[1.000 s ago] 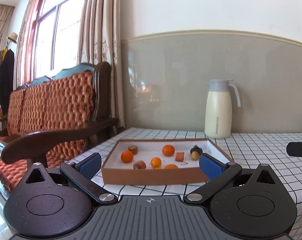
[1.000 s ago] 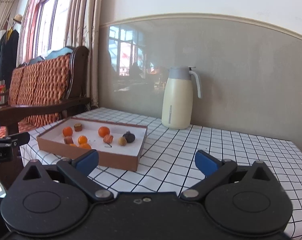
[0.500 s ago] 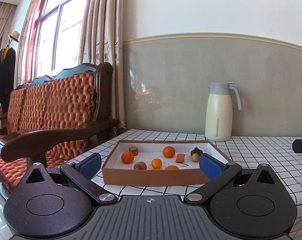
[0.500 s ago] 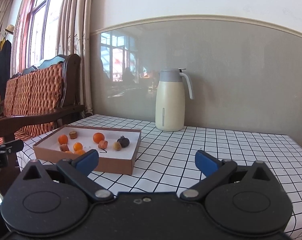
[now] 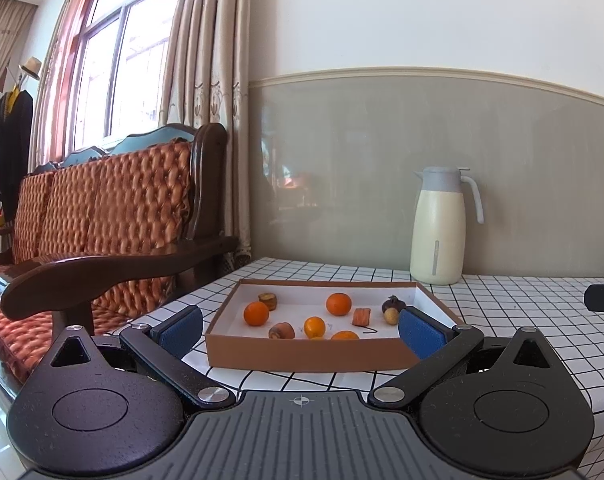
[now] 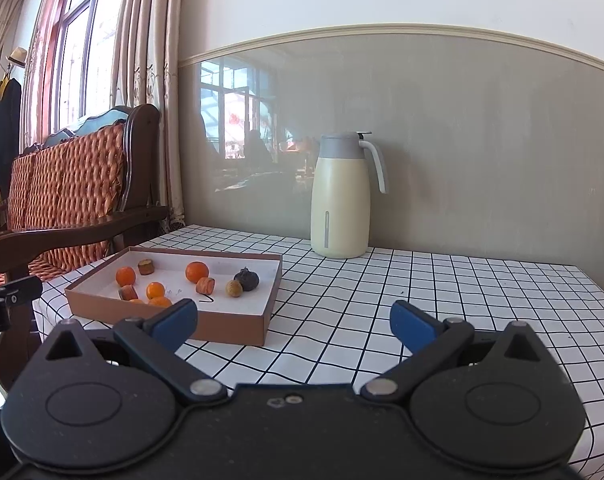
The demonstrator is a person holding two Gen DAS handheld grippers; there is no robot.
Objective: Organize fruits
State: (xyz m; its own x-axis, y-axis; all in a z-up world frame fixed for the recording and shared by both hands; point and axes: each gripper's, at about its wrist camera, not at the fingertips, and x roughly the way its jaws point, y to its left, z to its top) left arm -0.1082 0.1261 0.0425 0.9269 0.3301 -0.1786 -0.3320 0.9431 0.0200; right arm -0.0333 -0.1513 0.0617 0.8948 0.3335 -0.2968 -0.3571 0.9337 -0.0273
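Nearest me, left gripper [image 5: 299,327] and right gripper [image 6: 293,320] both spread wide, holding nothing. Just past them, on the checkered table [image 6: 382,300], I see the shallow cardboard box [image 5: 306,354] with oranges [image 5: 256,313], small brown fruits [image 5: 281,330] and a dark one [image 6: 247,279]. Farthest back, cream jug [image 6: 340,200] against the wall.

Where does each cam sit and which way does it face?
Left wrist: on the left gripper, facing the box head-on; own open fingers show.
Right wrist: on the right gripper, facing bare tablecloth, box to its left; own open fingers show.
Shared: box, oranges, jug, sofa.
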